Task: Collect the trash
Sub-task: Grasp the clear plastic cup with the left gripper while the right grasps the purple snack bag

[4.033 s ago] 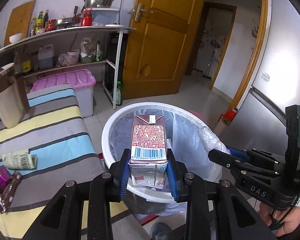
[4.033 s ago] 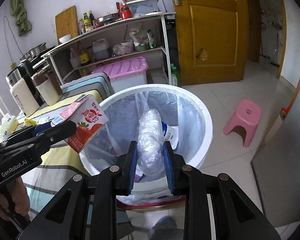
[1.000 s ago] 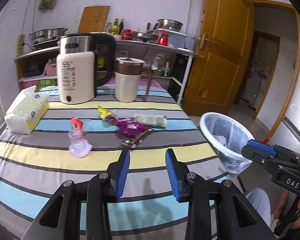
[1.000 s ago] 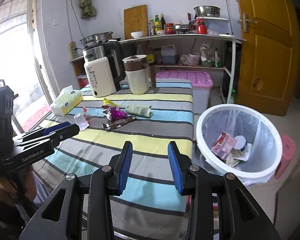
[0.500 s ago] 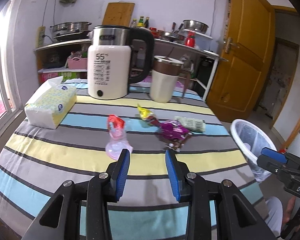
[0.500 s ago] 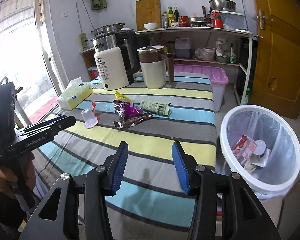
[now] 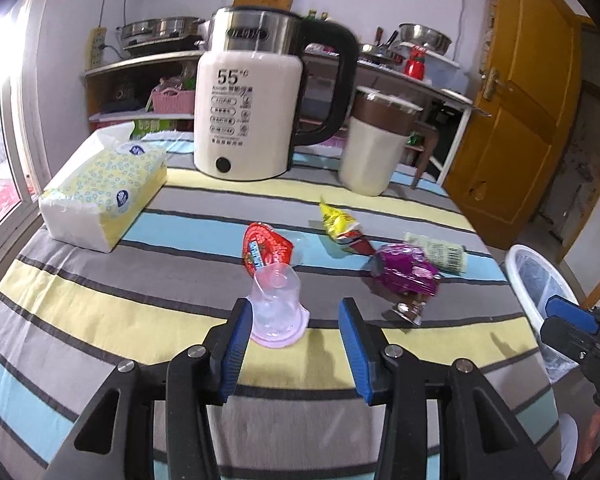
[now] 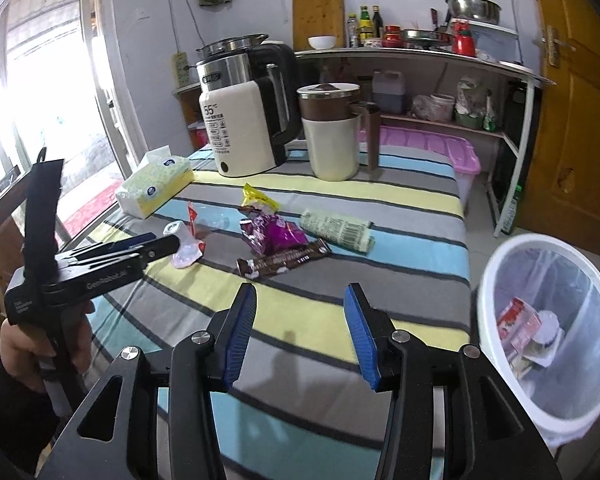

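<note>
Trash lies on the striped tablecloth [image 7: 100, 312]: a clear plastic cup with a red foil lid [image 7: 278, 304], a yellow wrapper [image 7: 338, 226], a purple wrapper [image 7: 406, 270], a brown bar wrapper [image 8: 284, 260] and a pale green wrapper [image 8: 336, 230]. My left gripper [image 7: 294, 346] is open, its jaws just short of the plastic cup, left finger beside it. My right gripper [image 8: 300, 334] is open and empty over the table's near edge. The white bin [image 8: 496, 272] with a clear liner stands right of the table and holds a red carton [image 8: 518, 322].
A white kettle [image 7: 246, 116], a cream jug with a brown lid [image 7: 374, 144] and a tissue pack [image 7: 104, 192] stand at the table's far side. A shelf rack [image 8: 440, 60] and a pink storage box [image 8: 432, 144] are behind. A wooden door [image 7: 524, 108] is at right.
Both grippers left the bin after dropping the carton and plastic bottle there, then moved over the table. My left gripper has closed in on the plastic cup.
</note>
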Available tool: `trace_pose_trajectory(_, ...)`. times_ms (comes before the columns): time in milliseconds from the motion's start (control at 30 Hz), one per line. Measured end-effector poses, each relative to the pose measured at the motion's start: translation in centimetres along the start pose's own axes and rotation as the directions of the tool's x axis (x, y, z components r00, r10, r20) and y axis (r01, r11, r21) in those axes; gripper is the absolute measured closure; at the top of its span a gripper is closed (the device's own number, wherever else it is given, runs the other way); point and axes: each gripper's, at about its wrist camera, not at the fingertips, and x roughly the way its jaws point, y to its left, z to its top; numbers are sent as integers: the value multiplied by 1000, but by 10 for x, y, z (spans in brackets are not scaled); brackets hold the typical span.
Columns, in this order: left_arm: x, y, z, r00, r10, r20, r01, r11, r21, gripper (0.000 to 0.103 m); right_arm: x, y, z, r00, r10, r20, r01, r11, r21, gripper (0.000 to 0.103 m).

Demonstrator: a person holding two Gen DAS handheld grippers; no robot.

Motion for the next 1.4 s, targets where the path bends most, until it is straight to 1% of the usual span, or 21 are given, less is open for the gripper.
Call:
trace_pose_trajectory(167,15,5,4,1000,3,-27,-3,1000,-21,59,25,7,13,1000,21,-23,-22,999,-37,56)
trace_pose_trajectory(233,19,6,5,999,-5,-32,4,1000,-21,64,33,9,18,999,27,-30,-29,998,-54,56)
trace_pose_trajectory(267,21,6,6,999,-10,-39,9,1000,-24,71,38,11,21,999,32,-33,-34,997,-65,56)
trace_pose_trajectory(300,23,6,6,999,-15,-44,14,1000,-26,75,43,12,24,999,37,-37,-40,996,-78,56)
trace_pose_trajectory(467,24,8,7,998,-51,-45,49,998,-38,75,67,20,36,997,49,-58,-56,990,-130,54)
trace_pose_trajectory(700,21,12,5,996,-76,-39,74,996,-53,75,99,27,49,993,74,-90,-90,977,-192,52)
trace_pose_trajectory(900,16,18,4,996,-88,-25,86,994,-67,75,121,28,51,989,55,-141,-86,970,-227,52)
trace_pose_trajectory(1033,14,21,4,996,-91,-19,89,993,-72,75,130,30,52,985,45,-168,-82,971,-223,52)
trace_pose_trajectory(1133,14,22,4,996,-87,-16,86,994,-74,75,130,29,53,981,67,-180,-100,978,-182,59)
trace_pose_trajectory(1167,13,22,3,996,-86,-15,85,994,-75,75,130,29,54,981,75,-181,-107,979,-171,64)
trace_pose_trajectory(1267,11,22,3,997,-81,-12,80,994,-73,75,126,29,53,980,75,-182,-104,982,-155,70)
trace_pose_trajectory(1300,9,23,2,997,-80,-11,79,994,-73,75,125,29,53,980,76,-182,-105,983,-152,74)
trace_pose_trajectory(1400,6,22,1,997,-76,-6,76,995,-69,75,117,29,52,983,79,-164,-101,986,-132,75)
